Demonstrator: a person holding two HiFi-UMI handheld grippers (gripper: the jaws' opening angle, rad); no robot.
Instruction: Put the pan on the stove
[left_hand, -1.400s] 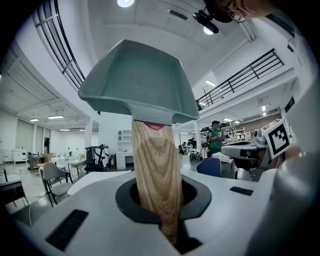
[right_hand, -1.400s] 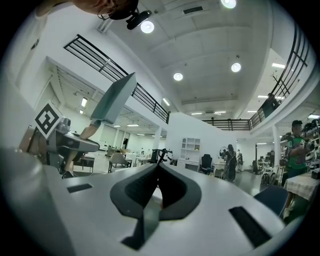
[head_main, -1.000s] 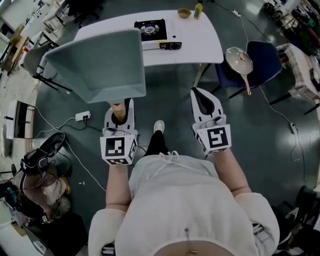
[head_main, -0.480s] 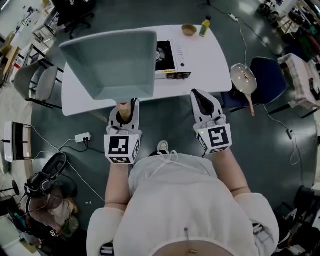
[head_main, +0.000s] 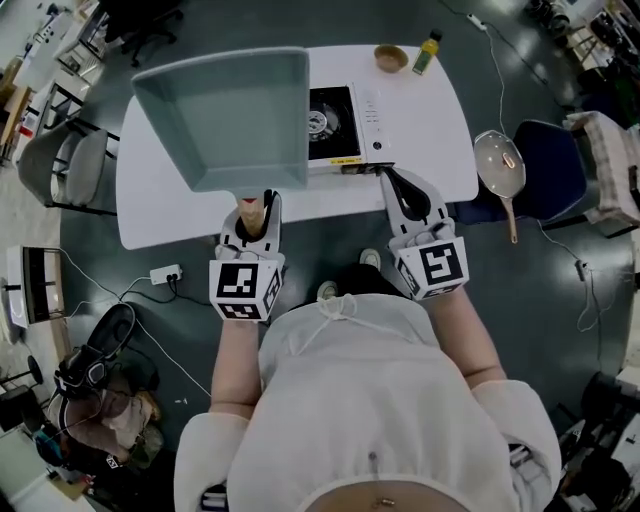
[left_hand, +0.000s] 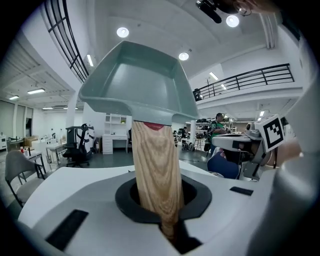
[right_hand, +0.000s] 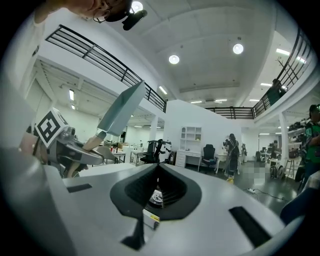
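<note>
A square grey-green pan (head_main: 230, 115) with a wooden handle (head_main: 250, 210) is held up in the air, tilted, over the left part of the white table (head_main: 425, 135). My left gripper (head_main: 252, 200) is shut on the handle (left_hand: 156, 170), and the pan's body (left_hand: 140, 82) rises above the jaws. The black-and-white portable stove (head_main: 338, 125) sits on the table just right of the pan, its left side hidden by it. My right gripper (head_main: 392, 180) hangs shut and empty at the table's near edge, with the stove (right_hand: 156, 197) showing through its jaw opening.
A small bowl (head_main: 391, 58) and a bottle (head_main: 427, 50) stand at the table's far edge. A round pan (head_main: 500, 165) lies on a blue chair (head_main: 550, 170) to the right. A grey chair (head_main: 70, 170) stands left of the table. Cables and a power strip (head_main: 165, 273) lie on the floor.
The person has stepped up to the table, which now lies closer under both grippers. The pan, still gripped by its handle, now overlaps the stove's left side.
</note>
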